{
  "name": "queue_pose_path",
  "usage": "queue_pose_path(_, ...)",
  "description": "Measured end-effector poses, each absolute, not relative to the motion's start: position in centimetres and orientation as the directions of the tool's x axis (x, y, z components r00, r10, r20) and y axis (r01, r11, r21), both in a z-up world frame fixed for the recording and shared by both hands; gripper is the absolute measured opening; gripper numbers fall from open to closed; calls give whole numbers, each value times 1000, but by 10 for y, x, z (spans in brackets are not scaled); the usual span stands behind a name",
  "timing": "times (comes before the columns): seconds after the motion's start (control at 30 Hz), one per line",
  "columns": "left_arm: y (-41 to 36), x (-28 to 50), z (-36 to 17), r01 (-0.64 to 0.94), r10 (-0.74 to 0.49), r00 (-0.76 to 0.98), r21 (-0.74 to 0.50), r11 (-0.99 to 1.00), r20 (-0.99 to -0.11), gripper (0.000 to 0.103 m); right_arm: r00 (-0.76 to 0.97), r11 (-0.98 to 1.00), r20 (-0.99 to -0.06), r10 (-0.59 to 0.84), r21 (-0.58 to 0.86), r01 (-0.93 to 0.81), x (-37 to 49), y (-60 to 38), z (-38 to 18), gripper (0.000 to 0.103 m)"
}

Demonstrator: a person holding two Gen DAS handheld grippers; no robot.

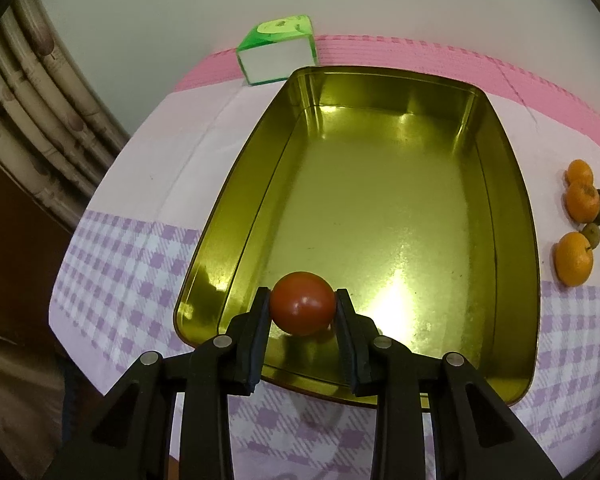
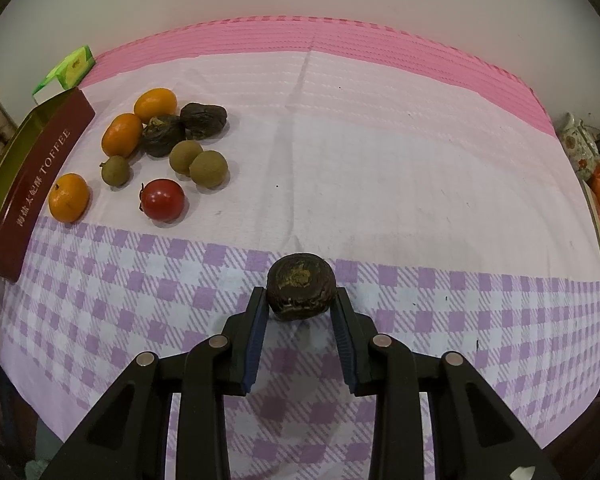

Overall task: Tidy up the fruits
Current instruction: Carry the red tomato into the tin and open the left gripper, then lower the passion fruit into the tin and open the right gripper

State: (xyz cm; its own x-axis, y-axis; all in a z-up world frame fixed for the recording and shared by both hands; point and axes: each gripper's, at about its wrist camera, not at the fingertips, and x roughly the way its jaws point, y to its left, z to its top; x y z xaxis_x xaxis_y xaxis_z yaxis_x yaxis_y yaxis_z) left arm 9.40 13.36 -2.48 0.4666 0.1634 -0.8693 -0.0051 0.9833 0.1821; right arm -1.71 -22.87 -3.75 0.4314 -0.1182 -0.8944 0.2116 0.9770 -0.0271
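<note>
The tomato (image 1: 302,303) in my left tool (image 1: 302,305) is round, smooth and deep red, with a small glint on its skin. The fingers (image 1: 260,320) press it from both sides, spread only as wide as the fruit, and it sits at the near end of the gold tin (image 1: 512,216), just above or on the floor; I cannot tell which. The rest of the tin's shiny floor shows only reflections.

My right tool (image 2: 300,300) clamps a dark brown, wrinkled fruit (image 2: 301,286) with a rough yellowish patch on top, its fingers (image 2: 258,322) parted to the fruit's width. It hangs over the purple-checked part of the cloth on the table (image 2: 380,160), well to the right of the tin's maroon "TOFFEE" side (image 2: 40,176).

Just right of the tin lies the pile: three oranges (image 2: 69,197), a second red tomato (image 2: 162,200), three greenish-brown round fruits (image 2: 208,169) and two more dark wrinkled ones (image 2: 202,120). A green-and-white box (image 1: 278,50) stands behind the tin's far left corner.
</note>
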Motion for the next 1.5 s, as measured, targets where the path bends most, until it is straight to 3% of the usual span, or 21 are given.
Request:
queue_pose_path(0.63, 121, 89, -25, 16, 155, 469, 183, 983, -870, 34, 475, 984, -875, -95, -11, 177, -18, -220, -13, 30)
queue_pose_path(0.8, 122, 91, -24, 19, 139, 470, 168, 986, -872, 45, 489, 990, -869, -80, -11, 142, -13, -206, -5, 30)
queue_pose_path(1.17, 144, 87, 6, -40, 86, 522, 76, 996, -848, 50, 543, 995, -839, 23, -31, -90, 20, -114, 22, 30)
queue_pose_path(1.5, 193, 74, 26, -196, 197, 546, 104, 975, -814, 50, 540, 958, -830, 141, -22, -285, 48, -22, 36, 30)
